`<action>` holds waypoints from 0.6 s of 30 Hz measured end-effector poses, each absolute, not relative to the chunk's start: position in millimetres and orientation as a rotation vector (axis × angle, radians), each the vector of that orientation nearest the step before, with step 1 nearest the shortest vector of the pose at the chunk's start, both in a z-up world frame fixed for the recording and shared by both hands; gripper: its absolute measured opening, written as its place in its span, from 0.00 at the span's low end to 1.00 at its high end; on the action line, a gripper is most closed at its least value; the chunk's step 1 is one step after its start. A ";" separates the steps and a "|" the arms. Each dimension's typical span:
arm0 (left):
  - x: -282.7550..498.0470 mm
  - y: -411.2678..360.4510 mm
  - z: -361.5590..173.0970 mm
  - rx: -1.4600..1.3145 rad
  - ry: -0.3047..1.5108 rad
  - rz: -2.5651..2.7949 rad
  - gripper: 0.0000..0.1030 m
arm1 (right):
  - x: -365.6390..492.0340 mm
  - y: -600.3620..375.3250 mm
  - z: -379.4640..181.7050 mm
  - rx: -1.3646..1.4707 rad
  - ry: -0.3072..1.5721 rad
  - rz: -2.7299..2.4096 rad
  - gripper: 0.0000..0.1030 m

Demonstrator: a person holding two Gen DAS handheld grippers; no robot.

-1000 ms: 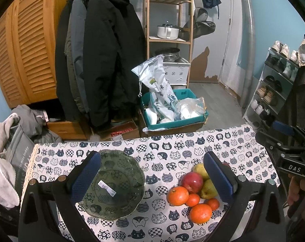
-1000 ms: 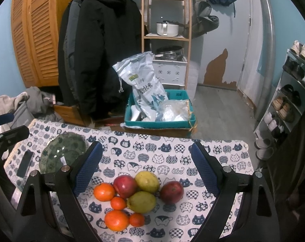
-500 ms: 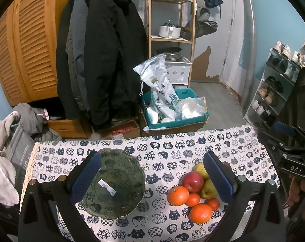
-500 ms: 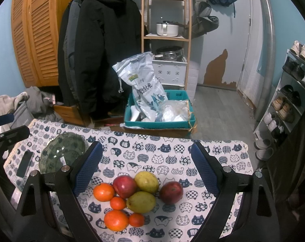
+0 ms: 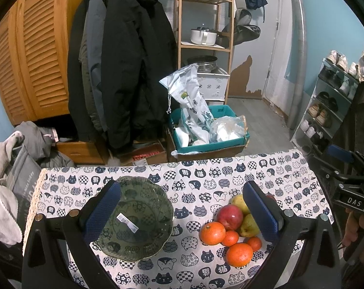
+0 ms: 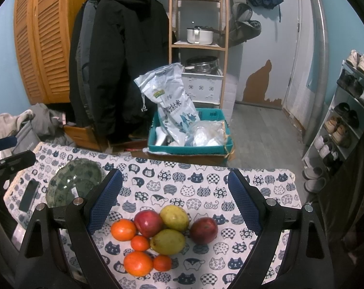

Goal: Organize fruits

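Observation:
A cluster of fruit lies on the cat-print tablecloth (image 6: 201, 180): two red apples (image 6: 148, 222) (image 6: 204, 230), two yellow-green pears (image 6: 174, 217) (image 6: 168, 240) and several oranges (image 6: 123, 229). In the left wrist view the same pile shows with a red apple (image 5: 229, 216) and oranges (image 5: 239, 254). A green glass bowl (image 5: 136, 219) (image 6: 73, 184) with a white label stands empty to the left. My left gripper (image 5: 182, 213) is open above the bowl and the fruit. My right gripper (image 6: 174, 201) is open over the fruit pile, holding nothing.
A dark phone (image 6: 29, 195) lies on the cloth left of the bowl. Beyond the table's far edge are a teal box (image 6: 189, 144) with bags, hanging coats (image 6: 119, 67), a wooden shelf (image 6: 198, 45) and a shoe rack (image 6: 345, 125). A hand (image 5: 355, 226) shows at right.
The left gripper has drifted slightly, so the table sits a little lower in its view. The fruit and bowl have not moved. Both grippers stay open.

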State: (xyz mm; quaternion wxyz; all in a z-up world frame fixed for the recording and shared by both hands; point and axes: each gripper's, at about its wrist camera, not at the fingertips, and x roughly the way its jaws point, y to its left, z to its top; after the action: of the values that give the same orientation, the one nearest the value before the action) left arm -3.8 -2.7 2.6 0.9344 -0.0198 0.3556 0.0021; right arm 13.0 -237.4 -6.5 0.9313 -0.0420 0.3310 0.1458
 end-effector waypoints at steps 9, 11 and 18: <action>-4.5 -1.3 2.3 -0.044 0.729 0.006 0.99 | 14.4 -238.0 -4.3 -0.094 0.672 0.296 0.85; -4.8 -1.3 2.3 -0.046 0.730 0.006 0.99 | 14.7 -238.5 -4.4 -0.096 0.673 0.294 0.85; -4.4 -0.9 2.4 -0.046 0.730 0.004 0.99 | 16.2 -240.0 -4.3 -0.096 0.674 0.292 0.85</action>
State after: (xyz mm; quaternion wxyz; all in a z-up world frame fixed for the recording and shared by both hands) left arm -4.4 -0.9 2.4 0.9338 -0.0223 0.3571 0.0019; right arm 16.2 -240.0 -4.3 0.9322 -0.0469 0.3294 0.1426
